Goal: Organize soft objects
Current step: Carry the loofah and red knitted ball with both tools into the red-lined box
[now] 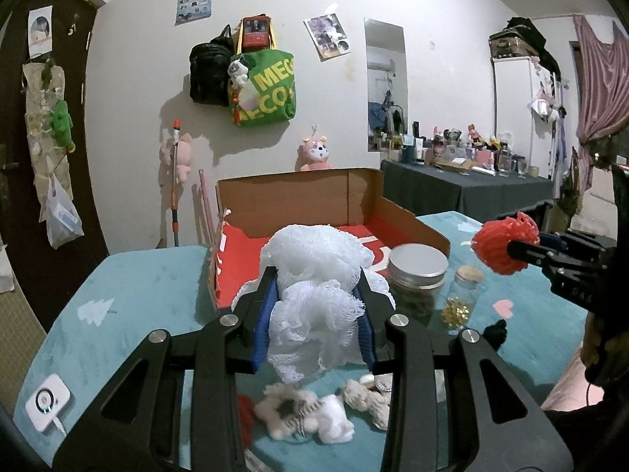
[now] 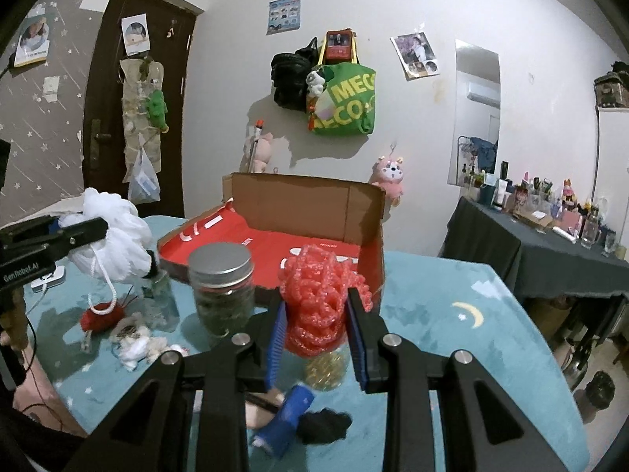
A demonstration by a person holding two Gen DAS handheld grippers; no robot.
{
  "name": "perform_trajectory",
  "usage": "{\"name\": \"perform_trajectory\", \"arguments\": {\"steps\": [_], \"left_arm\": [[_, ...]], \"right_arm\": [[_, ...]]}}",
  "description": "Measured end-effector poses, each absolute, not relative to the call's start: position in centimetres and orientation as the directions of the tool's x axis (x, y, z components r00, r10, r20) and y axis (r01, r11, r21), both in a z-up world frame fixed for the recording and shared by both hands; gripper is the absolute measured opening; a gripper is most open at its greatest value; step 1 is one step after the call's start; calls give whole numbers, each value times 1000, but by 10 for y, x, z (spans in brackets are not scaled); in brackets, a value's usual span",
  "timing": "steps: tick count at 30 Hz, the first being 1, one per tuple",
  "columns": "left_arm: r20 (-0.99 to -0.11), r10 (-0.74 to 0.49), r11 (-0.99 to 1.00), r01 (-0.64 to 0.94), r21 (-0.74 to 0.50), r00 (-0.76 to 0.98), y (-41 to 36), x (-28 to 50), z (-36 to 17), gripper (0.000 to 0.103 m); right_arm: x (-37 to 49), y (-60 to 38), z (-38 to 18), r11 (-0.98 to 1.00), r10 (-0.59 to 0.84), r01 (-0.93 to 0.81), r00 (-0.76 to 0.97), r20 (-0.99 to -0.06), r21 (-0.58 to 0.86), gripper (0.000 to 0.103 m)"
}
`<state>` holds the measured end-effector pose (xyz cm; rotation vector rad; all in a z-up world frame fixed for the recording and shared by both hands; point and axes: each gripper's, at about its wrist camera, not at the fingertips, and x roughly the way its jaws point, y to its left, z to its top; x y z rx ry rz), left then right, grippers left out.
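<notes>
The left gripper (image 1: 314, 306) is clamped on the white mesh sponge (image 1: 314, 275), held above the blue table (image 1: 137, 295), near the cardboard box (image 1: 314, 204). On the right, the right gripper (image 2: 314, 326) squeezes the red mesh sponge (image 2: 320, 299) between its fingers.

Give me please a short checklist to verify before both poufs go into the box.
1. Left gripper shut on white pouf: ok.
2. Right gripper shut on red pouf: ok.
3. Both poufs lifted off the table: ok.
4. Box open, red floor bare: ok.
5. Jar stands close before the box, near both paths: not ok.
6. White pouf's cord hangs loose over the small toys and may snag: cannot tell.
</notes>
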<state>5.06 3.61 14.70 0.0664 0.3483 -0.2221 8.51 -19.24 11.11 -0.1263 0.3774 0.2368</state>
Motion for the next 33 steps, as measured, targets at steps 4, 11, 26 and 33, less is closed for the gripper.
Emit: {"name": "perform_trajectory", "arguments": {"steps": [4, 11, 26, 33], "left_arm": [[-338, -191, 975, 219, 46, 921, 39, 67, 159, 33], [-354, -225, 964, 260, 54, 908, 40, 107, 178, 33], [-501, -276, 920, 377, 110, 820, 12, 220, 188, 34], [-578, -273, 896, 422, 138, 769, -10, 292, 173, 34]], "right_arm": [[99, -196, 119, 964, 193, -248, 905, -379, -100, 31], [134, -195, 131, 950, 216, -286, 889, -403, -122, 31], [255, -167, 143, 893, 299, -434, 772, -561, -122, 31], [335, -144, 129, 880, 290, -465, 687, -667, -96, 31]]}}
